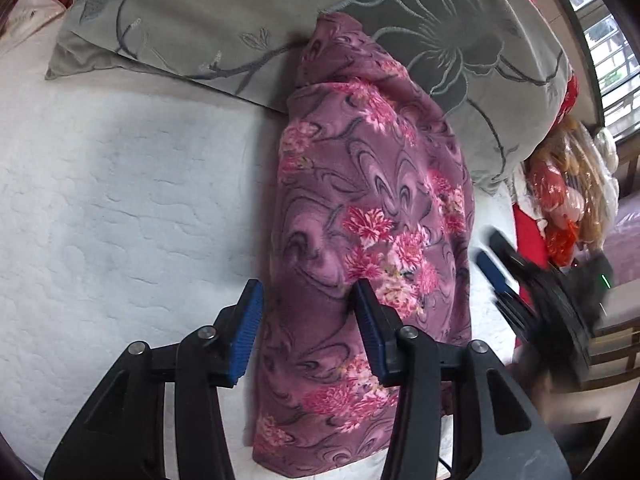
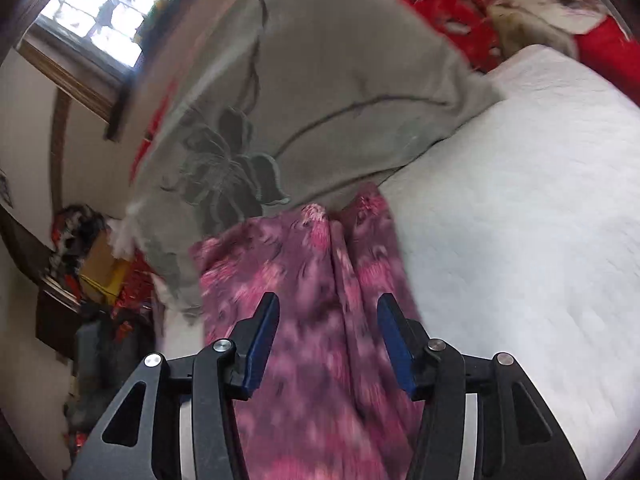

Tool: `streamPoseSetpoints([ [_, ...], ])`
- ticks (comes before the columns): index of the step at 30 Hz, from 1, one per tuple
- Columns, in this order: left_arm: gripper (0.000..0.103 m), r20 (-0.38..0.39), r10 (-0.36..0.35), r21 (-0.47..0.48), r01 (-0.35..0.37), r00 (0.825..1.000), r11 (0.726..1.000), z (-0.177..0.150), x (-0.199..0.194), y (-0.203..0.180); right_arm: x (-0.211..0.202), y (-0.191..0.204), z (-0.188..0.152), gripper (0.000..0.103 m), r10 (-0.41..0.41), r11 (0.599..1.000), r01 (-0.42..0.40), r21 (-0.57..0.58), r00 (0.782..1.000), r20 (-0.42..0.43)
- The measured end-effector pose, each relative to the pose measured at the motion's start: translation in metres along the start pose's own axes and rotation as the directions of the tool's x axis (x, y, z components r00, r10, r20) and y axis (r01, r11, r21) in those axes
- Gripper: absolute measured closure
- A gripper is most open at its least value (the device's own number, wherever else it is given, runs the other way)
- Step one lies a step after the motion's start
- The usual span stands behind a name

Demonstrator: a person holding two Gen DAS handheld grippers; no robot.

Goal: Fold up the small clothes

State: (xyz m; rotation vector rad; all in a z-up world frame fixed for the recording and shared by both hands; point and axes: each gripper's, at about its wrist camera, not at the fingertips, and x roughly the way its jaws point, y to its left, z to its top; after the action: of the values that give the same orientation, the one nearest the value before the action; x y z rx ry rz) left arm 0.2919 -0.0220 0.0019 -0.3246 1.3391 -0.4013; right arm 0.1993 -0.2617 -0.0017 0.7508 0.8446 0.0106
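Left wrist view shows the garment [image 1: 372, 216], a soft purple fleece with pink flowers, lying as a long folded strip down the centre of the frame on the white quilted bed [image 1: 120, 208], its top end against a grey embroidered pillow [image 1: 224, 20]. Both grippers, left [image 1: 308, 332] and right [image 2: 328, 344], have their fingers apart with nothing clamped. This looks like a pause between folds; next, each must pinch an end and double the strip.
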Motion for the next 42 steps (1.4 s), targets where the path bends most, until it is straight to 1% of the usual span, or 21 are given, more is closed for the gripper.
streamPoseSetpoints([
  [2,0.058,0.016,-0.006,0.010,0.006,1.000,1.000,0.001,-0.005,0.000,0.026,-0.002,0.004,0.049,-0.008,1.000,0.009,0.021,0.999,-0.053],
  [3,0.058,0.030,-0.009,0.014,0.009,1.000,1.000,0.002,-0.009,0.001,0.030,-0.003,0.006,0.053,0.017,0.999,-0.015,0.033,0.998,-0.058],
  [4,0.058,0.049,-0.009,0.019,0.008,0.999,1.000,0.002,-0.014,0.001,0.032,-0.002,0.007,0.062,0.050,0.998,-0.049,0.029,0.997,-0.053],
  [5,0.058,0.066,-0.007,0.021,0.006,0.998,1.000,0.003,-0.016,0.001,0.028,0.005,0.011,0.097,0.094,0.995,-0.095,-0.021,0.995,-0.038],
  [7,0.053,0.092,0.019,0.011,-0.020,0.996,1.000,0.006,-0.012,0.003,0.013,0.020,0.017,0.095,0.112,0.984,-0.108,-0.144,0.993,0.023],
  [10,0.035,0.089,0.033,-0.003,-0.032,0.996,0.999,0.007,0.008,0.005,0.008,0.019,0.024,0.096,0.029,0.984,-0.016,-0.178,0.997,0.070],
  [12,0.034,0.075,0.047,-0.018,-0.046,0.996,0.999,0.004,0.019,0.008,0.026,0.004,0.028,0.096,-0.072,0.986,0.076,-0.148,0.997,0.035],
  [14,0.034,0.089,0.065,-0.007,-0.065,0.994,0.998,0.000,0.019,0.008,0.049,-0.007,0.022,0.095,-0.161,0.977,0.152,-0.150,0.986,-0.049],
  [15,0.034,0.096,0.076,-0.001,-0.076,0.993,0.997,-0.001,0.017,0.006,0.052,-0.008,0.019,0.094,-0.176,0.974,0.166,-0.153,0.983,-0.053],
  [18,0.034,0.103,0.097,0.012,-0.099,0.990,0.995,-0.010,0.009,0.001,0.035,-0.001,0.016,0.088,-0.151,0.981,0.146,-0.127,0.988,-0.028],
  [22,0.034,0.106,0.106,0.011,-0.108,0.989,0.994,-0.024,0.001,-0.002,-0.002,-0.004,-0.004,0.083,-0.058,0.992,0.052,-0.114,0.997,-0.050],
  [24,0.034,0.102,0.112,0.013,-0.114,0.988,0.993,-0.029,-0.001,-0.004,-0.015,-0.011,-0.019,0.067,-0.040,0.994,0.032,-0.108,0.997,-0.071],
  [25,0.034,0.099,0.117,0.015,-0.119,0.988,0.993,-0.032,-0.002,-0.005,-0.019,-0.013,-0.026,0.065,-0.044,0.994,0.035,-0.108,0.996,-0.084],
  [28,0.034,0.093,0.135,0.023,-0.138,0.986,0.990,-0.037,-0.007,-0.010,-0.024,-0.019,-0.050,0.066,-0.066,0.990,0.049,-0.133,0.990,-0.127],
  [30,0.034,0.100,0.147,0.038,-0.152,0.984,0.988,-0.041,-0.011,-0.015,-0.032,-0.010,-0.055,0.095,-0.054,0.979,0.032,-0.200,0.993,-0.106],
  [33,0.033,0.118,0.177,0.075,-0.187,0.977,0.979,-0.050,-0.012,-0.020,-0.040,0.006,-0.057,0.096,-0.043,0.969,0.037,-0.243,0.999,-0.021],
  [34,0.032,0.103,0.190,0.087,-0.199,0.976,0.976,-0.054,-0.007,-0.018,-0.037,0.002,-0.058,0.096,-0.067,0.971,0.059,-0.231,0.997,-0.025],
  [35,0.032,0.075,0.197,0.090,-0.204,0.977,0.975,-0.055,0.001,-0.018,-0.025,-0.002,-0.059,0.096,-0.115,0.968,0.097,-0.230,0.991,-0.066],
  [37,0.032,0.040,0.165,0.075,-0.167,0.986,0.983,-0.061,0.000,-0.011,-0.015,-0.007,-0.062,0.095,-0.173,0.957,0.143,-0.253,0.979,-0.103],
  [41,0.032,0.046,0.132,0.064,-0.135,0.990,0.989,-0.076,-0.016,0.000,-0.047,-0.006,-0.066,0.086,-0.105,0.977,0.089,-0.195,0.992,-0.071],
  [42,0.032,0.038,0.122,0.054,-0.124,0.992,0.991,-0.081,-0.016,0.002,-0.053,-0.009,-0.071,0.079,-0.101,0.979,0.085,-0.187,0.992,-0.076],
])
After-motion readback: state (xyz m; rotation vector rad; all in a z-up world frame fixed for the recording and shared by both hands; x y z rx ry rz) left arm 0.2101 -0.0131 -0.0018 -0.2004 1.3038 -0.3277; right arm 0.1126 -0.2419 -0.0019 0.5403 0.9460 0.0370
